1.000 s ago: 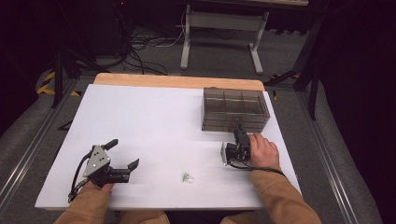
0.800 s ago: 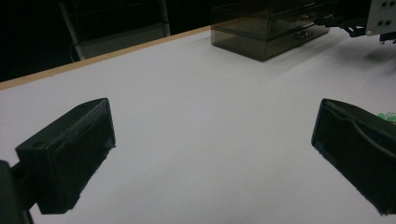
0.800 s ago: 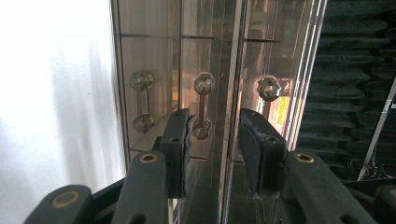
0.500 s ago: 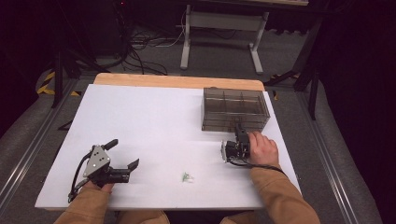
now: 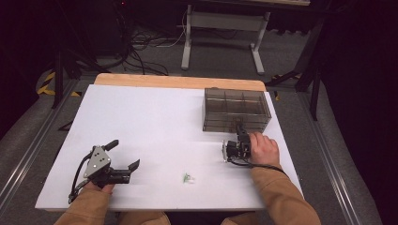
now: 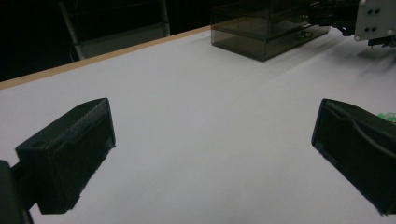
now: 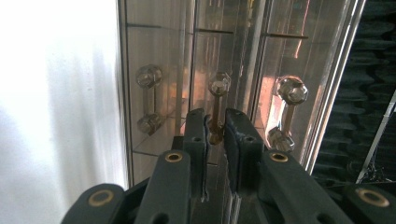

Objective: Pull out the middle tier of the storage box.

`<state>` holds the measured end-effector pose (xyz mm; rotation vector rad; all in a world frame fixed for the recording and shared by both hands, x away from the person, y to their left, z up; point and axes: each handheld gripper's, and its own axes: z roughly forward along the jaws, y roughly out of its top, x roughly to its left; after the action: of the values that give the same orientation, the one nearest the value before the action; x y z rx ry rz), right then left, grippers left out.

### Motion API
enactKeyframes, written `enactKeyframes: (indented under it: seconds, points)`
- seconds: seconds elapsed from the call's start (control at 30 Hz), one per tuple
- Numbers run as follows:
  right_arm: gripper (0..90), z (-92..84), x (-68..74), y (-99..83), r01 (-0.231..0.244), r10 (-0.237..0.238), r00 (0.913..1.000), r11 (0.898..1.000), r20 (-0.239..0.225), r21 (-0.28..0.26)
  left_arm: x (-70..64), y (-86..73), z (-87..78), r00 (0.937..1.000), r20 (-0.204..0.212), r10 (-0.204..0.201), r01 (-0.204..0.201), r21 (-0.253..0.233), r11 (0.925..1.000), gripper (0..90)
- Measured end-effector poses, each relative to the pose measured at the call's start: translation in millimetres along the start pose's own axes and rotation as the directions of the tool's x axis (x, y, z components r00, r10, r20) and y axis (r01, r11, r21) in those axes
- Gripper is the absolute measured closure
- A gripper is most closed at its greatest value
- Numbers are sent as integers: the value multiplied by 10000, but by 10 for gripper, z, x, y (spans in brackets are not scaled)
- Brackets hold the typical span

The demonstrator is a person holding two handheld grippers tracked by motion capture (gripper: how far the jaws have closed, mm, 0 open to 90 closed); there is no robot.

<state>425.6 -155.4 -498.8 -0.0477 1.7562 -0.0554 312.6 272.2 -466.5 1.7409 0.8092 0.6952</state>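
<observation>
A smoky clear drawer box [image 5: 237,110] stands at the table's right side, its three drawer fronts facing me. My right gripper [image 5: 241,130] reaches its front; in the right gripper view the right gripper [image 7: 215,128] is shut on the middle drawer handle [image 7: 217,100], with a handle on either side of it. My left gripper [image 5: 126,153] rests at the near left, open, nothing between its jaws. In the left gripper view the left gripper [image 6: 210,140] faces bare white table, with the box [image 6: 266,28] far off.
A small green and white piece [image 5: 187,178] lies near the front edge, between the two hands; a bit of the green piece [image 6: 387,115] shows behind the left gripper's right jaw. The white table top [image 5: 155,122] has a wooden far edge.
</observation>
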Motion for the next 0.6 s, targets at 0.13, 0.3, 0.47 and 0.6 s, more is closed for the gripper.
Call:
enactKeyframes:
  seconds: [0.13,0.3,0.47,0.6]
  points:
    - [798,4,-7,1,162,-162,9999,9998,53,-64,0,0,0,10000,-5,0,0,4,10000,5]
    - [802,0,-5,3,41,-41,10000,10000,-31,8,1,0,0,10000,-13,-3,3,7,10000,5]
    - [805,2,-20,3,93,-94,9999,9999,-84,-42,2,0,0,10000,-11,-4,4,9,10000,5]
    - [810,-15,-26,2,6,-6,10000,10000,-72,-12,3,0,0,10000,-17,-16,16,8,10000,5]
